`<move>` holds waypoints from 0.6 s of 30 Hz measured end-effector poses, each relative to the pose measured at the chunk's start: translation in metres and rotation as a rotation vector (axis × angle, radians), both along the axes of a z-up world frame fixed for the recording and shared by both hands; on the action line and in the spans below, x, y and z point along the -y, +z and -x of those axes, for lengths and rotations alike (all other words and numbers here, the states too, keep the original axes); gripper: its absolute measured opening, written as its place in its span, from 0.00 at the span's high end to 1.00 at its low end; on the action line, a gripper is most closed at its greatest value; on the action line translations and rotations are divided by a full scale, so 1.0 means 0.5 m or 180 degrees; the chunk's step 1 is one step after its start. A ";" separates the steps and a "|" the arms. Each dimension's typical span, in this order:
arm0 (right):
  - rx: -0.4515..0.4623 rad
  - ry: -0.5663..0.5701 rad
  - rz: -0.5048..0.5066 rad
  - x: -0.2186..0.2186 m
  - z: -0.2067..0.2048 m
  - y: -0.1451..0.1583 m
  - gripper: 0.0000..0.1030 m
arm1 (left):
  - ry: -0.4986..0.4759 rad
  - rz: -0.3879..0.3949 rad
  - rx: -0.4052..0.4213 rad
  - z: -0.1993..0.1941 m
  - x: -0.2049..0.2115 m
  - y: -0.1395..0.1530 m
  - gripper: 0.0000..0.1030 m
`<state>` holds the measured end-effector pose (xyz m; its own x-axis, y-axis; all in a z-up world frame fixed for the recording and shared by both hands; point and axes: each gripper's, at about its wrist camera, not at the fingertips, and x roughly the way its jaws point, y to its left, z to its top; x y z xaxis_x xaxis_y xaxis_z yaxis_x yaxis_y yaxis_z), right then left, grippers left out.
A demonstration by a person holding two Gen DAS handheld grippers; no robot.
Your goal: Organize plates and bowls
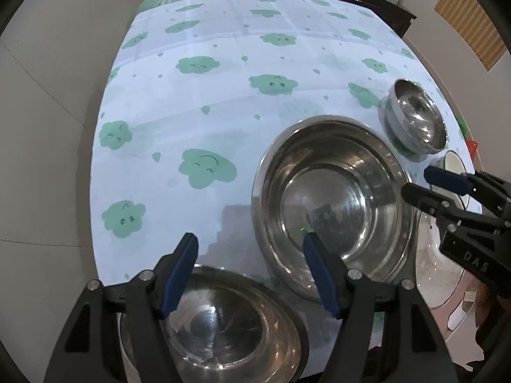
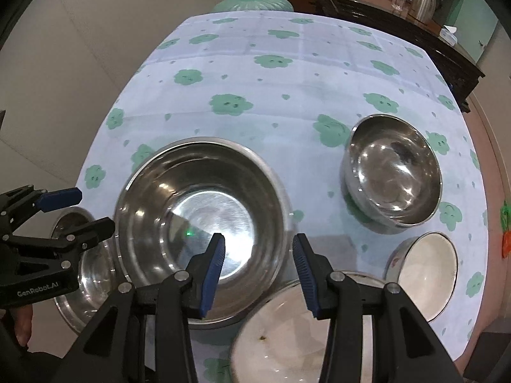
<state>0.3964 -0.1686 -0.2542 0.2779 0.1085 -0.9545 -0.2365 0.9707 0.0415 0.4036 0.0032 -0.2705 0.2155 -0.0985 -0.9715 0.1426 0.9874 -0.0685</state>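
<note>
Both grippers empty with jaws parted: the right gripper (image 2: 258, 265) hovers over the near rim of the large steel bowl (image 2: 204, 223) mid-table, the left gripper (image 1: 252, 268) above a shallower steel bowl (image 1: 220, 328); pinch each rim squarely, then lift level to nest them.

The large bowl (image 2: 201, 223) at centre frame is polished steel, glossy, its flat base finely scratched. The small bowl (image 2: 394, 172) at right is the same bright metal. At lower right, 2 white dishes (image 2: 424, 274) look like glazed enamel. The tablecloth (image 2: 287, 79) is a matt, creased sheet printed with green clouds. Each gripper's pads (image 2: 214, 265) are ribbed blue rubber on matt black plastic.
</note>
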 end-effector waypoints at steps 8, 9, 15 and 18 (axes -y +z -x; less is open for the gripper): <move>-0.0144 -0.0019 0.0038 0.028 -0.031 -0.033 0.55 | -0.0007 -0.0044 -0.0133 -0.027 0.020 -0.032 0.33; -0.0160 -0.0021 0.0033 0.030 -0.034 -0.036 0.55 | -0.0007 -0.0046 -0.0148 -0.030 0.022 -0.035 0.33; -0.0229 -0.0019 0.0038 0.040 -0.048 -0.049 0.55 | -0.0026 -0.0061 -0.0233 -0.042 0.030 -0.054 0.33; -0.0282 0.0004 0.0046 0.042 -0.051 -0.056 0.55 | -0.0055 -0.0029 -0.0289 -0.043 0.034 -0.062 0.33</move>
